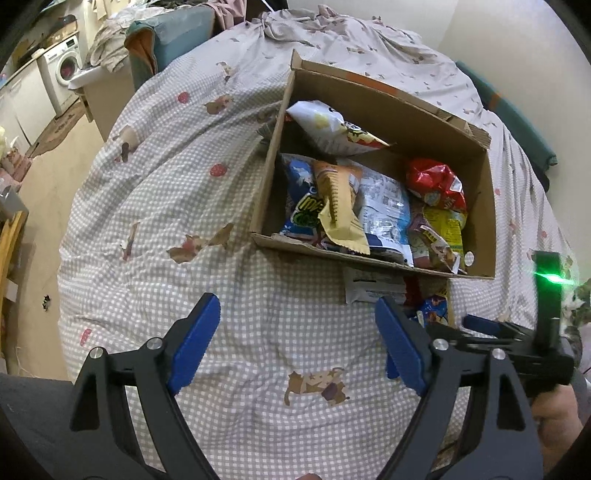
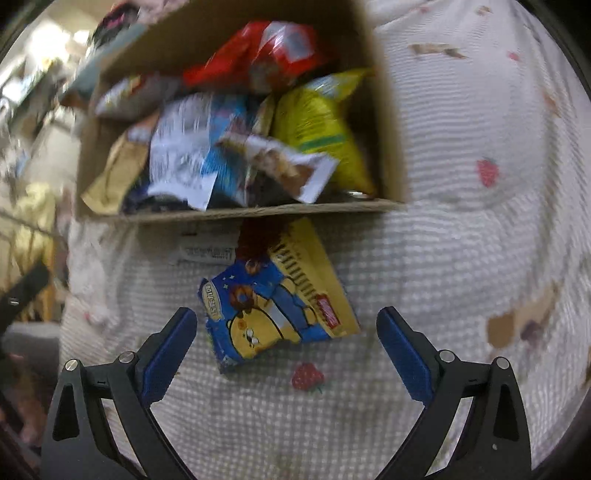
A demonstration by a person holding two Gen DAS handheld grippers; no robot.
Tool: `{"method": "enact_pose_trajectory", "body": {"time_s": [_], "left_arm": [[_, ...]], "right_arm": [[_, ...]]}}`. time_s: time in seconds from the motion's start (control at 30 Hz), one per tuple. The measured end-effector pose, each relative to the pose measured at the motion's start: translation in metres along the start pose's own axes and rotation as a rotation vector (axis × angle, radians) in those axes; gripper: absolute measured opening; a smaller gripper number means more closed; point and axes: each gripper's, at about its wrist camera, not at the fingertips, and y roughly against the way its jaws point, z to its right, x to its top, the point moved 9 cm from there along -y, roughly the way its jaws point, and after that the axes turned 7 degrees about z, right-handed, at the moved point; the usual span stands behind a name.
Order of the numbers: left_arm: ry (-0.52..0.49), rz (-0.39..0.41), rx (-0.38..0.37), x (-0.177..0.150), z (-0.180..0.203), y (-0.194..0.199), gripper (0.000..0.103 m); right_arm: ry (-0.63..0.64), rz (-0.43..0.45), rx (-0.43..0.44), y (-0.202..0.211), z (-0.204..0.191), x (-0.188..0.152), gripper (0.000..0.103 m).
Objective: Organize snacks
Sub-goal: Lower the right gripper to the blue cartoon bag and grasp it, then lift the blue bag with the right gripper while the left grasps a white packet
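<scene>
A cardboard box (image 1: 266, 184) lies on a checked bedcover (image 1: 177, 192), holding several snack bags: a white one (image 1: 325, 127), a tan one (image 1: 340, 206) and a red one (image 1: 436, 181). The right wrist view shows the same box (image 2: 236, 211) with a yellow bag (image 2: 317, 125) inside. Just in front of it, a blue and yellow cartoon-bear packet (image 2: 273, 314) lies flat on the cover. My right gripper (image 2: 286, 334) is open around the packet's near end, pads clear of it. A white packet (image 2: 207, 253) pokes out beside it. My left gripper (image 1: 295, 332) is open over bare bedcover.
The bed's left edge drops to a beige floor (image 1: 55, 184). A washing machine (image 1: 62, 70) and cabinets stand far left. Crumpled laundry (image 1: 110, 40) and a teal cushion (image 1: 173, 33) sit at the bed's far end. A teal cloth (image 1: 517, 122) hangs at the right.
</scene>
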Motion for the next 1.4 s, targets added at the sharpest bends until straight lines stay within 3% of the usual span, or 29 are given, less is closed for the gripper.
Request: {"method": "enact_pose_trajectory", "body": {"time_s": [0.2, 0.3, 0.37, 0.53, 0.77, 0.97, 1.1, 1.17, 1.4], "left_arm": [[0.018, -0.021, -0.018, -0.002, 0.003, -0.002, 0.084], [0.025, -0.030, -0.025, -0.003, 0.003, -0.005, 0.084], [0.025, -0.032, -0.022, -0.003, 0.004, -0.006, 0.084], [0.048, -0.038, -0.020, -0.002, 0.001, -0.007, 0.084], [0.055, -0.041, -0.013, -0.004, -0.003, -0.006, 0.084], [-0.013, -0.076, -0.027, -0.020, 0.018, -0.026, 0.084], [-0.047, -0.046, -0.062, -0.023, 0.052, -0.038, 0.084], [-0.067, -0.041, -0.057, -0.025, 0.063, -0.048, 0.094], [-0.132, -0.095, -0.015, -0.032, 0.084, -0.113, 0.097]], "right_arm": [[0.094, -0.046, 0.008, -0.026, -0.017, -0.001, 0.100], [0.153, -0.055, -0.035, -0.036, -0.020, -0.005, 0.098], [0.193, -0.033, -0.043, -0.033, -0.026, -0.006, 0.082], [0.169, -0.037, 0.066, -0.018, -0.039, -0.017, 0.059], [0.173, 0.011, 0.112, 0.025, -0.048, -0.023, 0.049], [0.057, 0.090, 0.067, 0.068, -0.015, -0.027, 0.047], [-0.123, 0.241, 0.038, 0.097, 0.023, -0.011, 0.046], [-0.176, 0.301, 0.033, 0.105, 0.032, -0.003, 0.046], [-0.276, 0.323, 0.077, 0.113, 0.051, 0.001, 0.046]]}}
